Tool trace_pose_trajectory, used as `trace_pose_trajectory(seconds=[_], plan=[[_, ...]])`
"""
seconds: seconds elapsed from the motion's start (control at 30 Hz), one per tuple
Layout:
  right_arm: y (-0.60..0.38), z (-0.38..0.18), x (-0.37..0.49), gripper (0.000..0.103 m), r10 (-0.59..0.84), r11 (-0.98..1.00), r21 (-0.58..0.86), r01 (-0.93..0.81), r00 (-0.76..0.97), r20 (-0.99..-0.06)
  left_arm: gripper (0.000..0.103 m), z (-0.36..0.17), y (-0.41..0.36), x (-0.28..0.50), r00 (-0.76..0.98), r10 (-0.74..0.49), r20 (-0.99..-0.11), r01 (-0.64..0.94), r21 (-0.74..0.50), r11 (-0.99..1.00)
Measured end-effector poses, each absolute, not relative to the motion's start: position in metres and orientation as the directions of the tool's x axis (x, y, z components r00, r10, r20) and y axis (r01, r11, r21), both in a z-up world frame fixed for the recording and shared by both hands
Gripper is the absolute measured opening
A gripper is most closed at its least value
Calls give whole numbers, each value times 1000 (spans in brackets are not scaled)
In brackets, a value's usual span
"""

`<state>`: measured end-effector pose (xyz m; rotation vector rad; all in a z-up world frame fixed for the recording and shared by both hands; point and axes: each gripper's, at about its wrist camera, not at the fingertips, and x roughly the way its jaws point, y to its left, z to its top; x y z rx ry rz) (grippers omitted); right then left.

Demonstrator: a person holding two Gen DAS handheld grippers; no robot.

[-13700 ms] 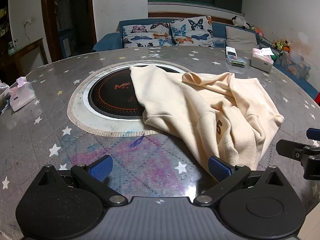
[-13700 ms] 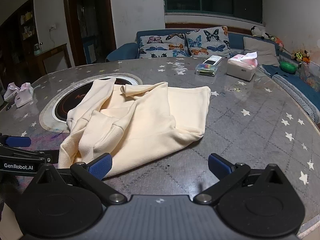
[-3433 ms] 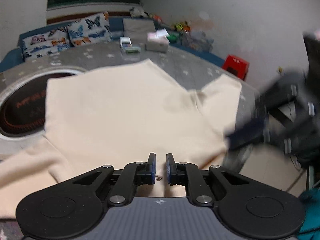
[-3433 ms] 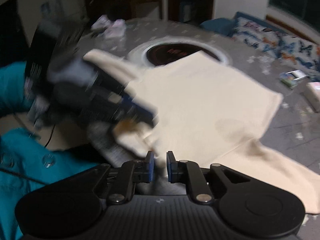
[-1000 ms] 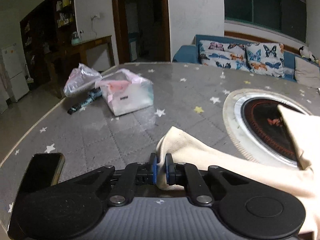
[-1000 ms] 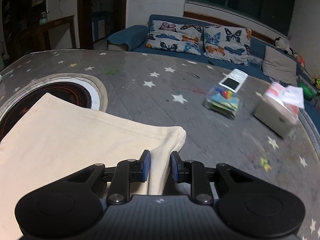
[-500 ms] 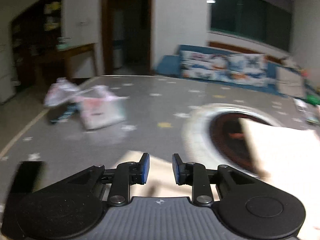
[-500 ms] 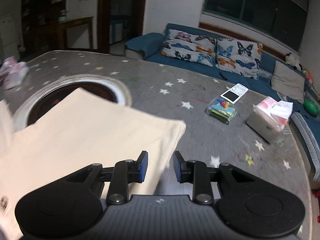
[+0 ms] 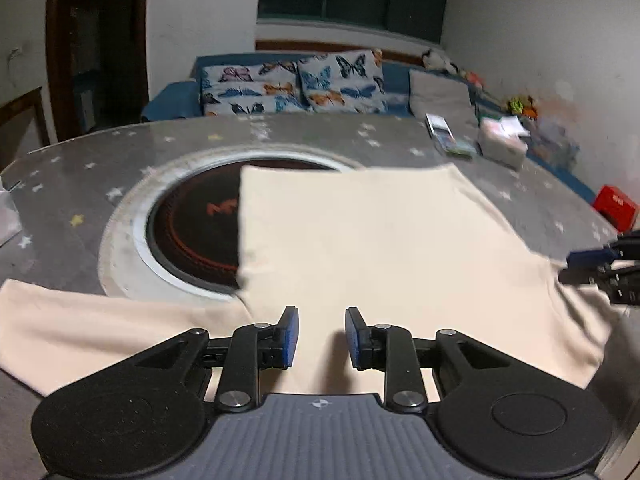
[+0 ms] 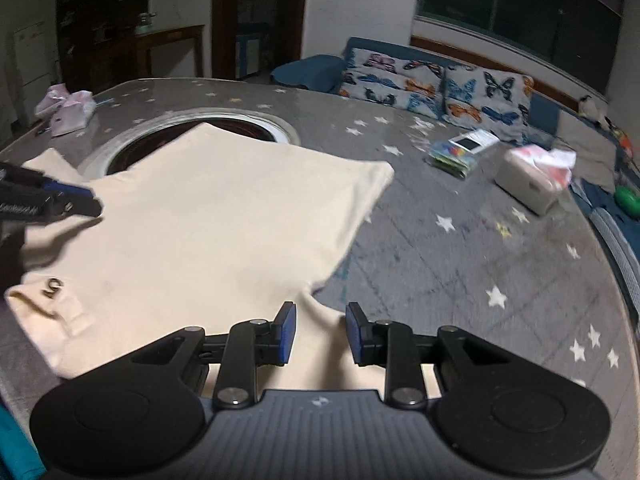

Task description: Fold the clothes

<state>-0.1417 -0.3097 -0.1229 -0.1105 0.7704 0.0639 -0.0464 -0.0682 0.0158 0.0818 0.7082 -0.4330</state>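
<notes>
Cream sweatshirt [image 9: 380, 240] lies spread flat on the starry desk [image 10: 460, 248], sleeves out at 9 and 3 o'clock. Both the left claw [image 9: 318, 338] and right claw [image 10: 318, 334] hover spread, empty. Next probably: pinch a sleeve, fold inward.

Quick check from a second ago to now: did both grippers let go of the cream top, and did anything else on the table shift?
Yes. The left gripper let go of the sleeve end and swung back over the cream top; the right gripper released the hem corner and pulled back. Both stand open, pads clear of the cloth. The top lies flat; tissue box and table are unchanged.
</notes>
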Motion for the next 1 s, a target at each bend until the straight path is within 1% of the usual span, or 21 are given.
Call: trace_pose_trajectory(seconds=[0.07,0.17,0.23,0.43,0.63,0.77,0.87,1.0], plan=[[-316,-130,-140,26,-7,996,-70,-59,716,-698,33,13,-71,-50,679,-355,-643,418,-59,906],[-324,-130,-140,25,-47,997,-71,-3,725,-687,34,12,-69,-52,679,-353,-643,423,-50,905],[-330,-128,-144,26,-72,997,-80,23,729,-681,34,12,-68,-53,680,-351,-644,423,-46,905],[-323,-118,-168,26,-13,998,-57,-35,736,-677,36,19,-75,-56,676,-365,-640,443,-44,896],[-301,-117,-188,27,69,991,-38,-132,718,-693,38,30,-105,-66,645,-440,-625,528,-51,848],[-307,-127,-196,29,26,993,-65,-103,695,-718,38,31,-132,-75,601,-499,-624,601,-58,797],[-321,-125,-206,31,-21,996,-71,-43,700,-714,38,31,-150,-85,563,-536,-629,656,-54,753],[-350,-126,-221,31,-103,995,-78,68,696,-711,40,27,-170,-96,514,-571,-640,714,-49,698]])
